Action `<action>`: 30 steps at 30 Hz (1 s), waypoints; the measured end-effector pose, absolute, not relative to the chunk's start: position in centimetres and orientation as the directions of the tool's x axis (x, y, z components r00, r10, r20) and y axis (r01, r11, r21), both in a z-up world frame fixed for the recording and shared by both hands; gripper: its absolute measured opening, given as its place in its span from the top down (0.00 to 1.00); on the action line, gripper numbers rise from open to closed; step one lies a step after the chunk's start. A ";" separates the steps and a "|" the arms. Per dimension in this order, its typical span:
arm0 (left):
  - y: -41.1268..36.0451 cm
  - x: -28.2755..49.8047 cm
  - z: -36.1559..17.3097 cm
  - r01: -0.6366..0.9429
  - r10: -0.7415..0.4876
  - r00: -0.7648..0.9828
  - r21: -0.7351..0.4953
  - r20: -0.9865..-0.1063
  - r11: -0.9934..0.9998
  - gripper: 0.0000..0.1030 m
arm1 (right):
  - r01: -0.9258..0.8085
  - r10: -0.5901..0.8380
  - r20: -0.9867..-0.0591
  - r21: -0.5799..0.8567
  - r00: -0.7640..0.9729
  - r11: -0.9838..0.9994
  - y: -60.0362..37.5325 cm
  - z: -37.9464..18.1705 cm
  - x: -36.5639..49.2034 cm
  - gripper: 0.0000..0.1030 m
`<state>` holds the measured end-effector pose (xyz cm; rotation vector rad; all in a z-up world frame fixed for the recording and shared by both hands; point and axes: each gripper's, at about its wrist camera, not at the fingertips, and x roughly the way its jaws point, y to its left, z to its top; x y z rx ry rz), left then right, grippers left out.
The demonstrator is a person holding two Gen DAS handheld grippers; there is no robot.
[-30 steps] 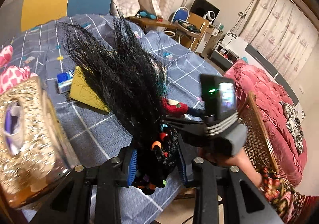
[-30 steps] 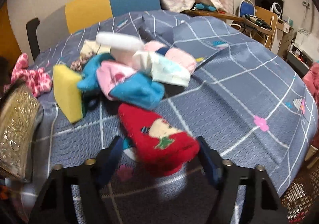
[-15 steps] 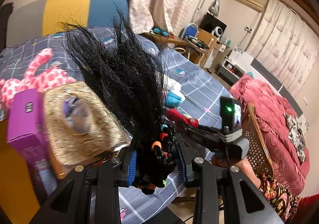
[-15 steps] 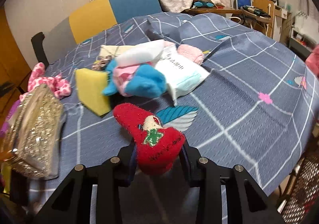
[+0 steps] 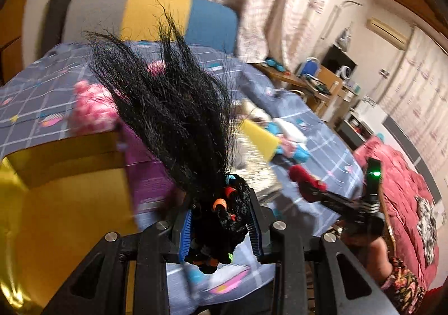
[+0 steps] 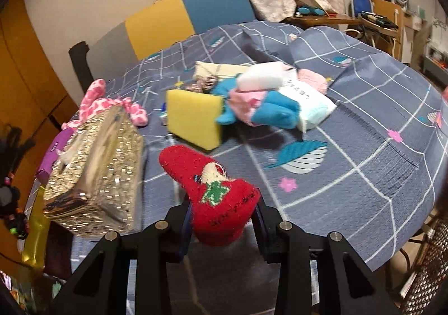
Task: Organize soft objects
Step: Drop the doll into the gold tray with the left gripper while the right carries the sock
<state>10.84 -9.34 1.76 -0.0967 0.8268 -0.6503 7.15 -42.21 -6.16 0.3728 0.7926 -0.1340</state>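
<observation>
**Both claws loaded above the grey checked cloth**

Your left gripper (image 5: 222, 226) is clenched on a black hair bundle (image 5: 173, 113). The beaded end, with orange, red and blue beads, sits between the blue pads (image 5: 186, 233); the loose strands fan up and away from the camera. Below and left of that claw you have a yellow surface (image 5: 70, 197); a purple box (image 5: 148, 172) shows just beyond it, blurred.

Your right gripper (image 6: 222, 226) is clenched on a red sock (image 6: 212, 189) bearing a small figure with a green star. The cuff is pinched between the fingers and the toe points up and left, clear of the cloth. In the left view the same sock shows held out over the table edge.

Next out, left of the sock, a gold sequin tissue box (image 6: 95, 172) lies tilted, with a pink spotted plush (image 6: 106, 104) behind it. Middle of the table (image 6: 364, 169): a yellow sponge (image 6: 193, 121) on its edge, touching a heap of blue and pink cloths (image 6: 263, 110) and a white tissue packet (image 6: 310, 107). Farthest back, a chair (image 6: 190, 15) with grey, yellow and blue panels stands against the curtains.
</observation>
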 end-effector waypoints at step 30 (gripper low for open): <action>11.1 24.0 -9.4 0.108 -0.138 0.275 -0.112 -0.951 0.988 0.48 | 0.094 0.089 -0.579 0.278 0.811 0.956 -30.1 3.3 7.2 0.63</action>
